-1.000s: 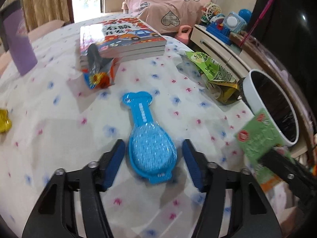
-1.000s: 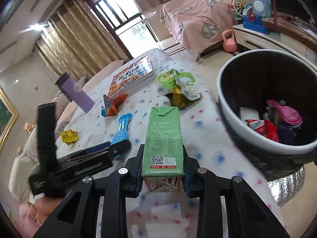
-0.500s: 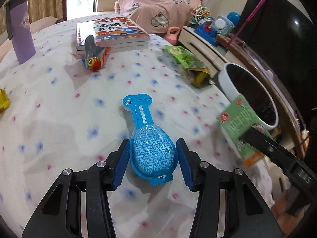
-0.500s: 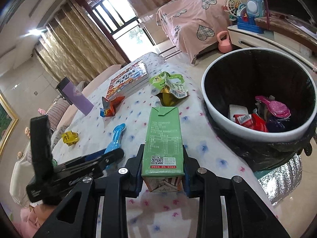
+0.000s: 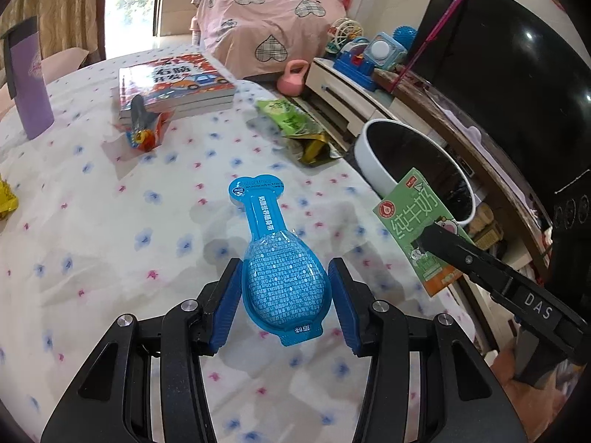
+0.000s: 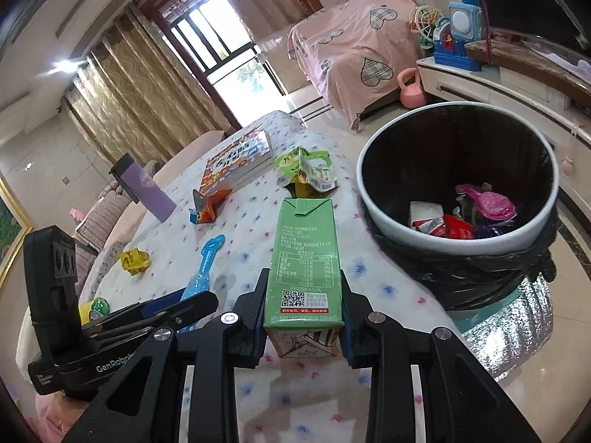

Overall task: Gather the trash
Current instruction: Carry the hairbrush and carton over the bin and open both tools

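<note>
A blue spoon-shaped plastic package [image 5: 280, 280] hangs just above the flowered tablecloth, casting a shadow on it. My left gripper [image 5: 286, 295] is shut on its round end, blue pads against both sides. A green milk carton [image 6: 304, 243] stands upright between the pads of my right gripper [image 6: 303, 306], which is shut on it near the table's edge. That carton [image 5: 410, 221] also shows at the right of the left wrist view. Beyond the edge stands a white-rimmed bin [image 6: 373, 199] with a black liner, holding several wrappers and a pink package.
A green snack bag [image 5: 291, 118], an orange-red wrapper [image 5: 142, 133] and a yellow wrapper [image 6: 135, 260] lie on the tablecloth [image 5: 110, 221]. A stack of books [image 5: 173, 85] and a purple cup [image 5: 29, 85] stand at the far side. A cabinet with toys and a dark screen lie beyond the bin.
The left gripper's pads have come in against the blue package and lifted it off the cloth, toward the bin. The right gripper with the carton has drifted closer to the bin.
</note>
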Motion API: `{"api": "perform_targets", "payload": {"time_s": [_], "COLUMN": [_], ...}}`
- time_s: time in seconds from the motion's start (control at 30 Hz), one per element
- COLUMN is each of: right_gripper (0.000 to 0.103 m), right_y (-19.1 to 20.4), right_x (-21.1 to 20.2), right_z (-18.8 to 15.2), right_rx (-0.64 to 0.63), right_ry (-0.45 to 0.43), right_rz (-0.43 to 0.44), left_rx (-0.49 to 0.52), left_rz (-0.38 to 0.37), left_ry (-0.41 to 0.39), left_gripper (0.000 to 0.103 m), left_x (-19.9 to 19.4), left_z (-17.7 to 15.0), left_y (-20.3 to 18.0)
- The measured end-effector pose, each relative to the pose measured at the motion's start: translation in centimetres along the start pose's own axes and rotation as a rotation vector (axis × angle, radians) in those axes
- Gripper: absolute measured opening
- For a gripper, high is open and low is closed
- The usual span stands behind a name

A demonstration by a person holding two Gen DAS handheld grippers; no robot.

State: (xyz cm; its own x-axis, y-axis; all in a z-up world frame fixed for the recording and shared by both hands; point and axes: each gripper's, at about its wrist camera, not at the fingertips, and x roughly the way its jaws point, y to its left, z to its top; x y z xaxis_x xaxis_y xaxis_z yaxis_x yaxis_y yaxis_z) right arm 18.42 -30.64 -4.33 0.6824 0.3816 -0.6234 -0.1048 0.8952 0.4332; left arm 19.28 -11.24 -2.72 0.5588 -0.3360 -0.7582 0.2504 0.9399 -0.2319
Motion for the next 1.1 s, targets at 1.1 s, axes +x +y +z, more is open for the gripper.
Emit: {"api": "perform_targets", "payload": {"time_s": [1.1], "right_gripper": [0.031], "right_y": [-7.0], "right_x": [-5.9], "right_z": [3.5], "right_rx": [0.082], "right_ry": [-0.157], "right_rz": [-0.097], "left_rx": [0.173], "left_rz": [-0.085], "left_ry": [-0.040], "left_gripper": [0.047], "left_x": [0.5], "left_z": [4.1], "left_y": [-9.7]}}
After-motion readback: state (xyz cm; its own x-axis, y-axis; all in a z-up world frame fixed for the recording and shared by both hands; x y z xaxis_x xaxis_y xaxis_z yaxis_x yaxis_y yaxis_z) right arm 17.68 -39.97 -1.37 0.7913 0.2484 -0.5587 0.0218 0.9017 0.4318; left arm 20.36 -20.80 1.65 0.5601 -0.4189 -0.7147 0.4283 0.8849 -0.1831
